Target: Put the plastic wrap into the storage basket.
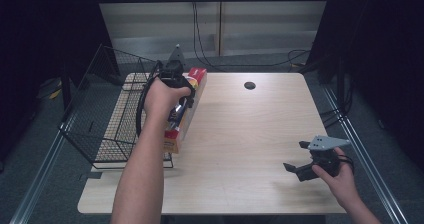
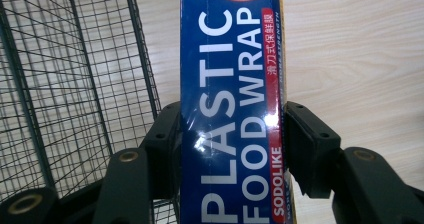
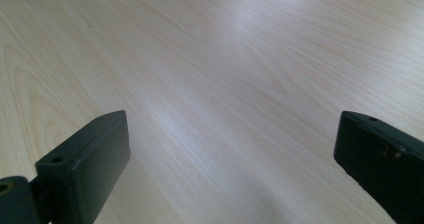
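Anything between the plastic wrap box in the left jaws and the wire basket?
Nothing visible. The left gripper is shut on the plastic food wrap box, right beside the wire basket. The basket's near wall is the one edge to clear.

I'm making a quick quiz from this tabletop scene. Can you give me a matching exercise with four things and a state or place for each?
Things:
1. left gripper
2. right gripper
3. plastic food wrap box
4. wire basket

States or places:
A. black mesh, at the table's left edge
B. open, nothing between its fingers
C. shut on a box
D. blue with white lettering, clamped between two fingers

Pairs: 1-C, 2-B, 3-D, 4-A
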The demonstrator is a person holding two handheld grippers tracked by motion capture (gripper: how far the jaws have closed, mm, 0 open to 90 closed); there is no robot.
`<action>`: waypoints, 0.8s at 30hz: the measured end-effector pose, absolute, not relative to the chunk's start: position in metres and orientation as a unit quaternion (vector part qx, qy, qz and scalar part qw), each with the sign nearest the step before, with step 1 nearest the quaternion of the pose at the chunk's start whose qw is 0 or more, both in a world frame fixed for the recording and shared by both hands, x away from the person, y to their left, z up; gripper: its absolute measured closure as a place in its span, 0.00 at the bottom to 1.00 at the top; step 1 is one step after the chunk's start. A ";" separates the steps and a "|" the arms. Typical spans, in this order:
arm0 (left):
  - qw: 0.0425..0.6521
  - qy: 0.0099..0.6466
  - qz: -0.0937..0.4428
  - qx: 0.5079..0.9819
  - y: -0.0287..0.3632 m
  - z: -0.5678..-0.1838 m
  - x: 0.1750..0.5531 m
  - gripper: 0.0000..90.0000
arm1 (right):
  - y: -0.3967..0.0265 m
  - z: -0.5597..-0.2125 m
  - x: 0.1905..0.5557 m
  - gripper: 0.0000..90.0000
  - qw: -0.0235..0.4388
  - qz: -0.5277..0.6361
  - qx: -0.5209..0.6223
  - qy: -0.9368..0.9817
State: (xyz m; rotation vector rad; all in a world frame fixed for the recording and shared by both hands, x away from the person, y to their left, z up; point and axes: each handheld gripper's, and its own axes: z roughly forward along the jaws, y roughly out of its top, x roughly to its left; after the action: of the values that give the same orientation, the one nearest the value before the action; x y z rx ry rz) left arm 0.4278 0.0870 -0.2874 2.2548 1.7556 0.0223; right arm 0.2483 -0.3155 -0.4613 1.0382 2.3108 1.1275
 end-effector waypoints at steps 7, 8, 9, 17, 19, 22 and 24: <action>0.140 0.617 0.014 0.775 0.096 -0.278 0.427 0.52 | -0.316 -0.461 0.248 0.02 0.183 0.400 0.368 0.819; 0.141 0.618 0.014 0.774 0.097 -0.277 0.427 0.52 | -0.316 -0.461 0.248 0.02 0.184 0.400 0.368 0.819; 0.140 0.618 0.015 0.773 0.099 -0.277 0.427 0.52 | -0.316 -0.461 0.248 0.02 0.185 0.400 0.368 0.819; 0.140 0.627 0.018 0.766 0.108 -0.267 0.425 0.52 | -0.316 -0.461 0.248 0.02 0.184 0.401 0.368 0.819; 0.140 0.628 0.018 0.765 0.110 -0.265 0.425 0.52 | -0.316 -0.461 0.248 0.02 0.184 0.402 0.367 0.818; 0.139 0.630 0.021 0.764 0.114 -0.261 0.425 0.52 | -0.316 -0.460 0.248 0.02 0.185 0.401 0.368 0.819; 0.141 0.630 0.019 0.763 0.117 -0.259 0.425 0.52 | -0.316 -0.460 0.248 0.02 0.185 0.401 0.368 0.818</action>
State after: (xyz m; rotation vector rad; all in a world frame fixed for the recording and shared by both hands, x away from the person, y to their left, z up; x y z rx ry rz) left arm 0.4249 0.1166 -0.2593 2.2036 1.8202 0.0548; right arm 0.2480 -0.3157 -0.4605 1.0372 2.3069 1.1303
